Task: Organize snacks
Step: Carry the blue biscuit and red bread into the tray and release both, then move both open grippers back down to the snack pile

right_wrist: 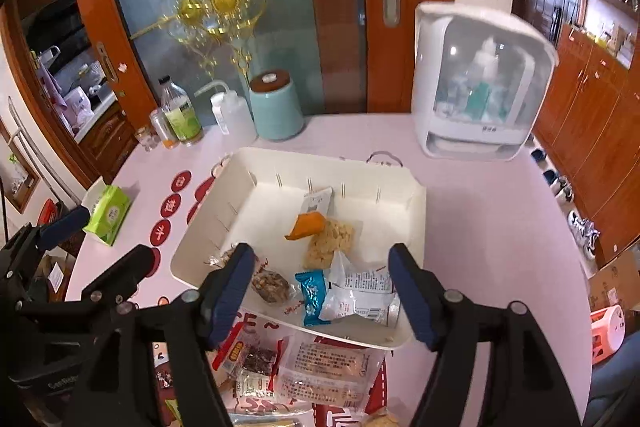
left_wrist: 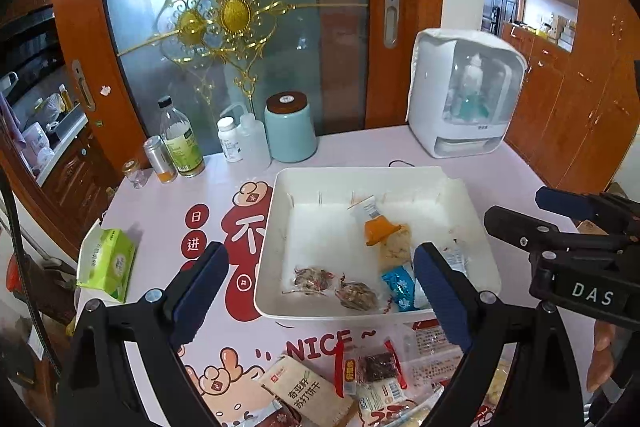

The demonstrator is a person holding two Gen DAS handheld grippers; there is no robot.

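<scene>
A white bin (left_wrist: 276, 227) (right_wrist: 408, 219) sits mid-table with several snacks inside: an orange-and-white packet (left_wrist: 380, 231) (right_wrist: 306, 225), a pale cracker pack (right_wrist: 330, 243), a blue candy wrapper (left_wrist: 398, 287) (right_wrist: 314, 297), a white packet (right_wrist: 360, 291) and two clear nut packs (left_wrist: 312, 277) (right_wrist: 272, 285). Loose snacks (left_wrist: 320, 391) (right_wrist: 324, 375) lie on the table in front of the bin. My left gripper (left_wrist: 320, 291) is open and empty, above the bin's near left side. My right gripper (right_wrist: 322, 293) is open and empty over the bin's near edge; it also shows in the left wrist view (left_wrist: 560, 223).
At the table's back stand a teal canister (left_wrist: 290, 131) (right_wrist: 276, 107), bottles and a can (left_wrist: 182, 143) (right_wrist: 180, 119), and a white appliance (left_wrist: 464, 95) (right_wrist: 480, 83). A green tissue pack (left_wrist: 108, 263) (right_wrist: 108, 213) lies at the left edge. Wooden cabinets stand to the right.
</scene>
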